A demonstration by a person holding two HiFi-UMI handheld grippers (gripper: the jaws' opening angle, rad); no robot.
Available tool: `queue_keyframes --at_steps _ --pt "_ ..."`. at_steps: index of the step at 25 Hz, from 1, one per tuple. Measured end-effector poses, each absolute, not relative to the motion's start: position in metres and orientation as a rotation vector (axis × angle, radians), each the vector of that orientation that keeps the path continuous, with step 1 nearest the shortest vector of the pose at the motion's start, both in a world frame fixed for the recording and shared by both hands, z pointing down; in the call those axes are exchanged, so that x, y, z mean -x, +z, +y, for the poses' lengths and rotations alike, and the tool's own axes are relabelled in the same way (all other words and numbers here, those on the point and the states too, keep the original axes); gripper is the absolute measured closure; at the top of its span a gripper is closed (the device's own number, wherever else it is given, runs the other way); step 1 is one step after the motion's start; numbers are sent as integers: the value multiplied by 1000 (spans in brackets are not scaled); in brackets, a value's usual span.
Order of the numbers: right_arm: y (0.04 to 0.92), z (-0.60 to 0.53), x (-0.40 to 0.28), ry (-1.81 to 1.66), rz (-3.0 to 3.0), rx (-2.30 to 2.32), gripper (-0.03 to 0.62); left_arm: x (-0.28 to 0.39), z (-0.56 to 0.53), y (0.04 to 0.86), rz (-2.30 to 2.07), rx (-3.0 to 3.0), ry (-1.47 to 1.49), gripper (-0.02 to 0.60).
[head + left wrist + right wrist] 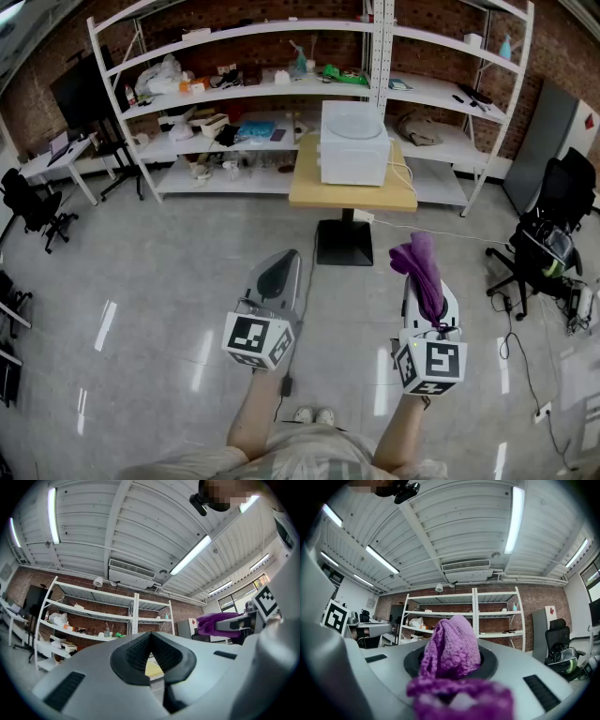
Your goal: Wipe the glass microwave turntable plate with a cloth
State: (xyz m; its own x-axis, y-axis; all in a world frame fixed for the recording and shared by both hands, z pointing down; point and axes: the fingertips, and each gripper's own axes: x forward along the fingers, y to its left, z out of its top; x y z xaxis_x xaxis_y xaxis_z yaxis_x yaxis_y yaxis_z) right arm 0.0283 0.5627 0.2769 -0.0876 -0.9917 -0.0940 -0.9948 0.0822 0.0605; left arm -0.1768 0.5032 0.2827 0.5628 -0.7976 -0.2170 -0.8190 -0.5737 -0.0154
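Note:
A white microwave [353,153] stands on a small wooden table [309,190] ahead of me, and the round glass turntable plate [354,120] lies on its top. My right gripper [421,257] is shut on a purple cloth [422,269] that bunches up between its jaws [452,649]. My left gripper [277,271] is shut with nothing in it, its black pads [140,653] meeting at the tip. Both grippers are held over the floor, well short of the table. The purple cloth [218,622] also shows at the right of the left gripper view.
White shelving [281,94] loaded with clutter runs along the brick wall behind the table. A black office chair [548,234] and floor cables [511,328] are on the right. Desks and another chair [33,206] stand on the left. A power strip and cable [366,217] lie by the table base.

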Motion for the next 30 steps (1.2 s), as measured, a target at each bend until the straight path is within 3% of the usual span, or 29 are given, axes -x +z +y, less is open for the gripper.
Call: queue_keyframes --at_steps 22,30 --pt "296 551 -57 146 2268 2106 546 169 489 309 1421 2664 225 579" --pt "317 499 -68 76 2286 2088 546 161 434 323 1441 2668 233 579"
